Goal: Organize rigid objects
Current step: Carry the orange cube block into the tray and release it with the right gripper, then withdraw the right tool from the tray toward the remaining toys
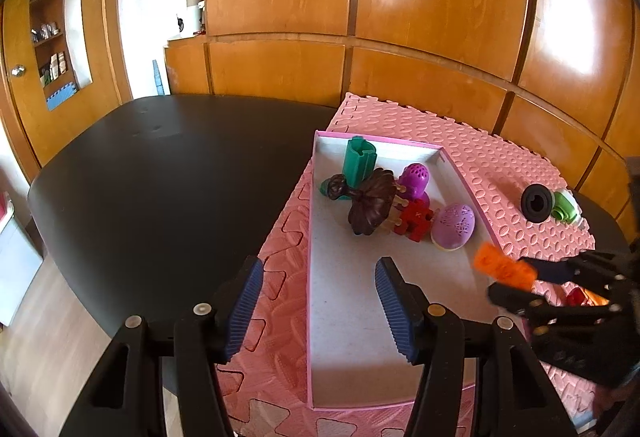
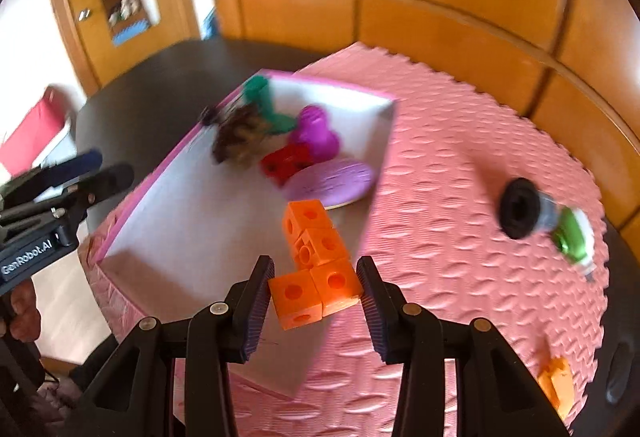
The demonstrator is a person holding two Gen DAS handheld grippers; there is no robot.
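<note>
Right claw [image 2: 316,295] clamps orange cube block [image 2: 316,265], long axis running toward frame top over tray [image 2: 192,213] floor, lower center; left claw [image 1: 318,311] empty, half-wide.

- A dark round table [image 1: 160,165] carries everything.
- Pink foam mats [image 1: 460,141] lie directly on the table, covering its right part.
- The table's left part, beside the mats, shows bare dark top.

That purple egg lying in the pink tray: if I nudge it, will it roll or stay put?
The smooth purple plastic egg looks rounded, so it would probably roll. It lies on its side against the red jigsaw-shaped block, which may stop it leftward. The pink-rimmed tray wall should likely contain it.
</note>
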